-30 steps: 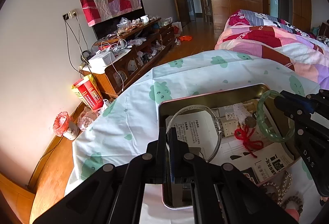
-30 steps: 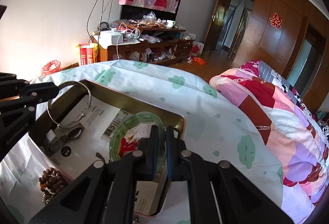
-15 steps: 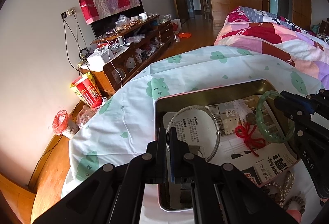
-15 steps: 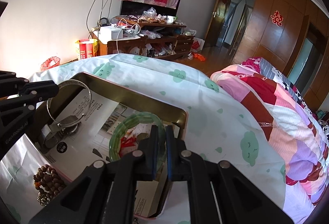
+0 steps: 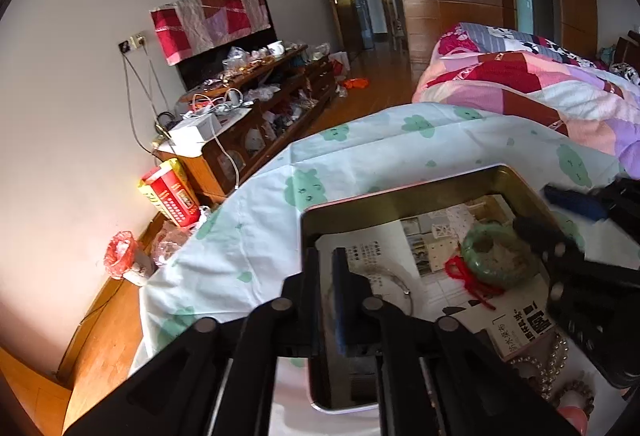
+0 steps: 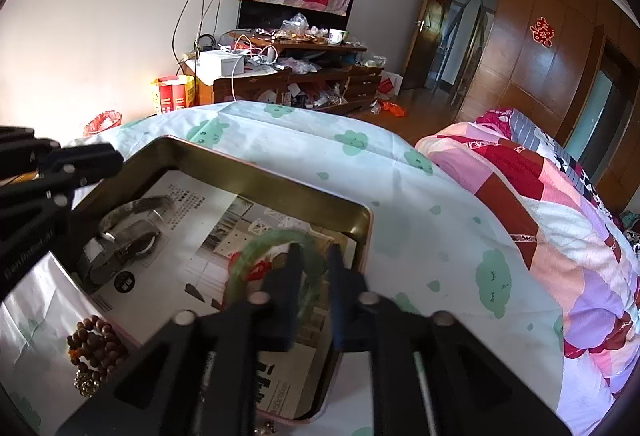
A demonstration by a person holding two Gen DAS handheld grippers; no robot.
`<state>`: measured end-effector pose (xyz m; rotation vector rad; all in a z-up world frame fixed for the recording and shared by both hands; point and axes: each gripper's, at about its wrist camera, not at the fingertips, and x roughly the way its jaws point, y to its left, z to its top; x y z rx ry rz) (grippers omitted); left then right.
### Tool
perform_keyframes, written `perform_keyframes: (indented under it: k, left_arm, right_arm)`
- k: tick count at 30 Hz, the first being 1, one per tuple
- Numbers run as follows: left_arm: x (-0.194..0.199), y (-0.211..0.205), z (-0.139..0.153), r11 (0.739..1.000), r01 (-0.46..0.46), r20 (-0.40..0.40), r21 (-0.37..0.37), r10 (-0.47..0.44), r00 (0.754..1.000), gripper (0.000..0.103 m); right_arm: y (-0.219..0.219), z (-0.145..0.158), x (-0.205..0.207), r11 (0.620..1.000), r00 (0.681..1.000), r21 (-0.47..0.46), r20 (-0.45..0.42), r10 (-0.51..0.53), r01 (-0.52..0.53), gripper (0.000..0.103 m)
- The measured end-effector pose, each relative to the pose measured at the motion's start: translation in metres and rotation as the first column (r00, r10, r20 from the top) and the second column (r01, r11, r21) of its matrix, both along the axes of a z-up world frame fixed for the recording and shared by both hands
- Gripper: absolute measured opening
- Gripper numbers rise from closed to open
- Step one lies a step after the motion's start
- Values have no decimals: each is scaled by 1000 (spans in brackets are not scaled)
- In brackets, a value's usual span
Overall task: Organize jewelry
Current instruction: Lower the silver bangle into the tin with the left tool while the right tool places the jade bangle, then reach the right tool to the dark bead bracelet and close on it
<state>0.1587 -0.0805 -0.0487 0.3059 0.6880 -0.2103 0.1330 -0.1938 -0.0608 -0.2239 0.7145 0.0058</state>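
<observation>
A gold metal tin point(image 5: 400, 192) lined with printed paper lies on the cloud-print sheet. In the left wrist view a thin silver bangle point(image 5: 394, 282) lies flat in the tin, and my left gripper point(image 5: 326, 268) stands open just above it with a narrow gap. A green jade bangle point(image 5: 498, 256) lies in the tin beside a red knotted cord point(image 5: 466, 276). In the right wrist view my right gripper point(image 6: 314, 260) is open over the jade bangle point(image 6: 260, 248), which looks blurred. The tin's rim point(image 6: 256, 168) shows there too.
Pearl and bead bracelets point(image 5: 556, 360) lie outside the tin's near edge. Brown wooden beads point(image 6: 94, 342) lie on the sheet by the tin. A patchwork quilt point(image 6: 560, 220) covers the bed to the right. A cluttered wooden cabinet point(image 5: 256, 116) stands by the wall.
Both grippers have opened. The silver bangle and the jade bangle, held upright before, have dropped and now lie in the tin.
</observation>
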Motion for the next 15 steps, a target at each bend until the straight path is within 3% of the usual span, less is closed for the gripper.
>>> perform_keyframes:
  k: [1, 2, 3, 4, 15]
  left_arm:
    - [-2, 2, 0, 1000, -6, 1, -2, 6, 1000, 25]
    - [-4, 5, 0, 1000, -19, 5, -4, 19, 1000, 43]
    - [-6, 9, 0, 1000, -28, 13, -8, 29, 1000, 60]
    - [-9, 12, 0, 999, -37, 24, -13, 37, 999, 64]
    - [-52, 43, -16, 993, -93, -32, -71, 91, 995, 65]
  right_arm:
    - [0, 0, -2, 1000, 1000, -5, 8, -6, 6, 47]
    - [-1, 1, -4, 1000, 1000, -2, 19, -10, 10, 54]
    - [-3, 1, -6, 1000, 1000, 6, 25, -14, 14, 54]
    - [-4, 2, -8, 1000, 1000, 15, 24, -17, 17, 54]
    - [-19, 5, -39, 998, 999, 47, 22, -41, 40, 54]
